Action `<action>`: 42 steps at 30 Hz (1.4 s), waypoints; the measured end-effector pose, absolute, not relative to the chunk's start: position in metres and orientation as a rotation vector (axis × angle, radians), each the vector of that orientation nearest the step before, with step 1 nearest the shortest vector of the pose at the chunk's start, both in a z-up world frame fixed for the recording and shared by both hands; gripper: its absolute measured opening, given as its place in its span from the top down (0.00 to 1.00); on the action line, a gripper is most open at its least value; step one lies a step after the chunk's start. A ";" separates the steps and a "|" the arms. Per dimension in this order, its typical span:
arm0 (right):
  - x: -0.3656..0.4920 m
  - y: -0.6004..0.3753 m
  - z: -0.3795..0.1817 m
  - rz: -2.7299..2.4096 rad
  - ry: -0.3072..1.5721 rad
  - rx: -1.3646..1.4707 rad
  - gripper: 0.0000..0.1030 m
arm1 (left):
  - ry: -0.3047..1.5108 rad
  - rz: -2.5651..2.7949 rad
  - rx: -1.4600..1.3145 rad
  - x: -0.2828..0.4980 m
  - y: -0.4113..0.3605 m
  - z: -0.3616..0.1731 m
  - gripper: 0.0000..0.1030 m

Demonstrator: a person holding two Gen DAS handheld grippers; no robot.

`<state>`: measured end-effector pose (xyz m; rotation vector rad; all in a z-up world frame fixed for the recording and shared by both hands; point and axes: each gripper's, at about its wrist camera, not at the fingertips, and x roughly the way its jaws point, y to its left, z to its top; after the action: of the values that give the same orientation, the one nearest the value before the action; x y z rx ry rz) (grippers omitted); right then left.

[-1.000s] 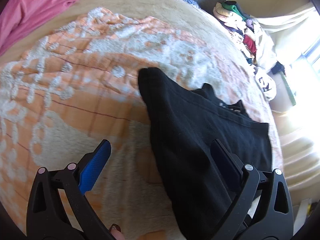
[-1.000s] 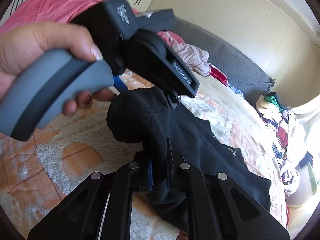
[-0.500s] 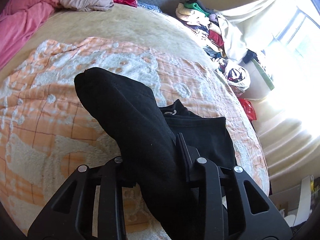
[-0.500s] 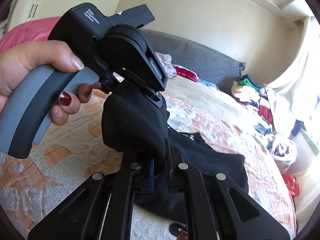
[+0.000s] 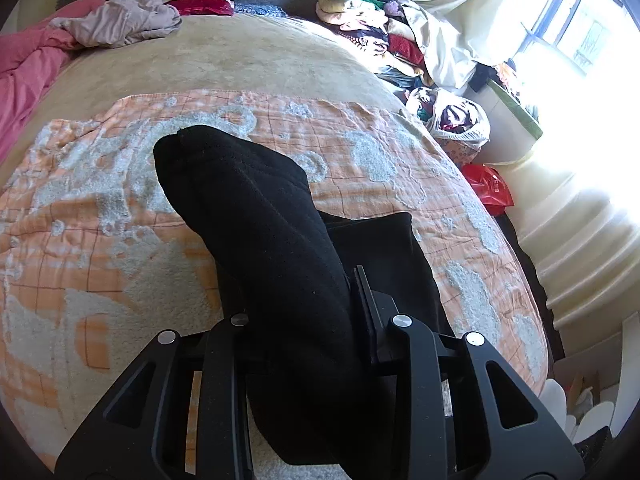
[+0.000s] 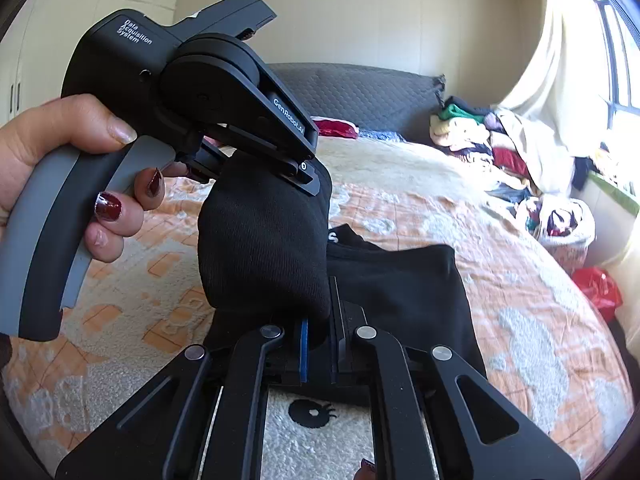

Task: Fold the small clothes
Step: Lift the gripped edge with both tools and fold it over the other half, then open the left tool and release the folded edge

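On the bed (image 5: 224, 60), spread with one orange and white blanket (image 5: 100, 208), lies one black garment (image 6: 400, 292), part of it lifted off the blanket by two grippers. From the left wrist view, the left gripper (image 5: 296, 312) has its jaws clamped on a thick fold of the black cloth, which rises toward 11 o'clock from the fingers; the jaws closed on it within the last second and the cloth fills the gap between them. From the right wrist view, the right gripper (image 6: 318, 344) is pinched tight on the lower edge of the same fold, and a hand (image 6: 80, 172) at 9 o'clock holds the left gripper's grey handle.

As for containers, one white bag (image 5: 460, 116) sits on the floor at 2 o'clock off the bed, open at the top and stuffed with mixed coloured clothes. Just below it lies one red plastic bag (image 5: 490, 188); what it holds I cannot tell. One loose heap of clothes (image 5: 372, 20) is piled at 1 o'clock by the curtain (image 5: 452, 16), and one pale crumpled garment (image 5: 120, 24) rests at 11 o'clock beside one pink cover (image 5: 24, 68).
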<state>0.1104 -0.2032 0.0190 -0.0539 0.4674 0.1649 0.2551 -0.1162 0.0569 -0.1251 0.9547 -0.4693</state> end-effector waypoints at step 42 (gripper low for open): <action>0.121 -0.324 -0.038 0.135 0.812 0.748 0.84 | 0.989 -0.650 -0.138 0.265 -0.220 0.016 0.39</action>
<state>0.1208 -0.3245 -0.0384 0.7480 0.8124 0.1354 0.2655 -0.2197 0.0159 -0.1383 0.9890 -0.6495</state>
